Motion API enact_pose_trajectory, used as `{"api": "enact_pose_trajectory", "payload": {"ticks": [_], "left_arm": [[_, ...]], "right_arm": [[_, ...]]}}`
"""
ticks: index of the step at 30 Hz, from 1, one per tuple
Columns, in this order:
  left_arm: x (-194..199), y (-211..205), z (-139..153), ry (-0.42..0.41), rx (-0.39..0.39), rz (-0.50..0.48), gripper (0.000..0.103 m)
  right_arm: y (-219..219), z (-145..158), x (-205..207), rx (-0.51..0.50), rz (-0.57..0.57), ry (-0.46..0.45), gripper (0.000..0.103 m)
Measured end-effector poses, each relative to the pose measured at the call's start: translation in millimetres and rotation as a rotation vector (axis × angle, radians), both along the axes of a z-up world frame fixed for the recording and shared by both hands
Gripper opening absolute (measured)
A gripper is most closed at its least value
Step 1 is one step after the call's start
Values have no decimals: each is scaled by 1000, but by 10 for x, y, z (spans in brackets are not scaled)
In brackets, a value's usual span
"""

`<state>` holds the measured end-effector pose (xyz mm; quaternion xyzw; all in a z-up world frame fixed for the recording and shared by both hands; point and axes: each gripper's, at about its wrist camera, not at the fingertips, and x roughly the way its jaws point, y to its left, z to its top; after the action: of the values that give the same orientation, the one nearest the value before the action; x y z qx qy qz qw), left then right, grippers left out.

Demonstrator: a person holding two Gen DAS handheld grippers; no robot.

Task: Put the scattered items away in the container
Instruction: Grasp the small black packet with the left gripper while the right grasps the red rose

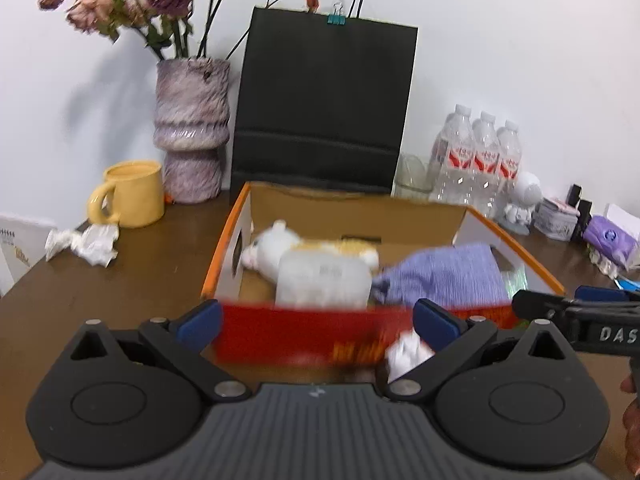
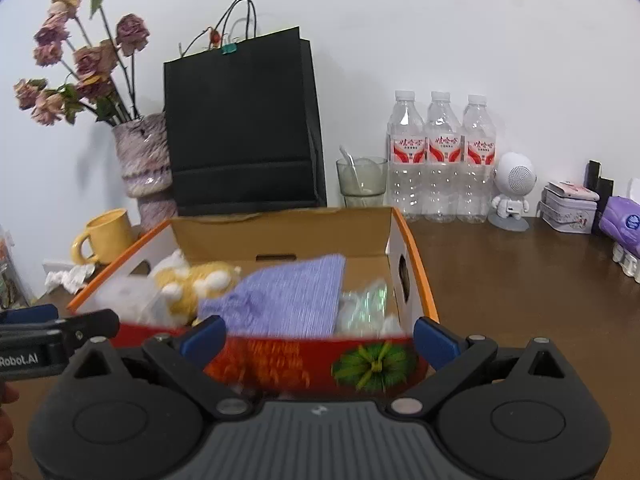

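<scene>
The box (image 1: 432, 216) sits on the table (image 1: 152, 264) in front of the black bag (image 1: 324, 108), and serves as the landmark here. Inside it lie a plush toy (image 1: 280, 246), a white pack (image 1: 322, 282), a purple cloth (image 1: 444, 276) and, at its right wall, a clear wrapper (image 2: 362, 304).

Both grippers hover at the near wall of the box. The left gripper (image 1: 316, 322) has its jaws spread wide and grips nothing; a crumpled tissue (image 1: 406, 354) lies just outside the near wall, beside the left gripper's right finger. The right gripper (image 2: 318, 338) is also spread wide and empty, in front of the right half of the near wall.

A second wad of paper (image 1: 82, 242) lies left of the box, beside the yellow mug (image 1: 132, 194). Bottles (image 2: 442, 156), a glass (image 2: 362, 180) and a small figure (image 2: 514, 188) stand behind and right of the box; they are probably not part of the clutter.

Procedure, judged from this state:
1. Centre the left gripper on the tissue near the wall before closing; the wad is soft and will compress, so close fully.
2. Lift clear of the box rim, then release over a free spot.
3. Keep the right gripper away from the rim to avoid pushing the box.
4. Collect the wad beside the mug without nudging the mug.
</scene>
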<state>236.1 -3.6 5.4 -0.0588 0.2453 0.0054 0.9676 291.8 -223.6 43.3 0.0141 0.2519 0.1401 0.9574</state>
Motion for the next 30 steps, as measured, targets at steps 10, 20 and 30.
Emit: {"api": "enact_pose_trajectory", "payload": {"ticks": [10,20,30], "left_arm": [[-410,8,-329,95,44,-30,103],[-395,-123,-491,117,122,-83,101],[-234,-161,-533,145,113,-174,33]], "right_arm": [[81,-260,-553,-42,33,53,100],[217,-456,-692,-107,40,107,97],[204,-524,-625,-86,73,154,48]]}}
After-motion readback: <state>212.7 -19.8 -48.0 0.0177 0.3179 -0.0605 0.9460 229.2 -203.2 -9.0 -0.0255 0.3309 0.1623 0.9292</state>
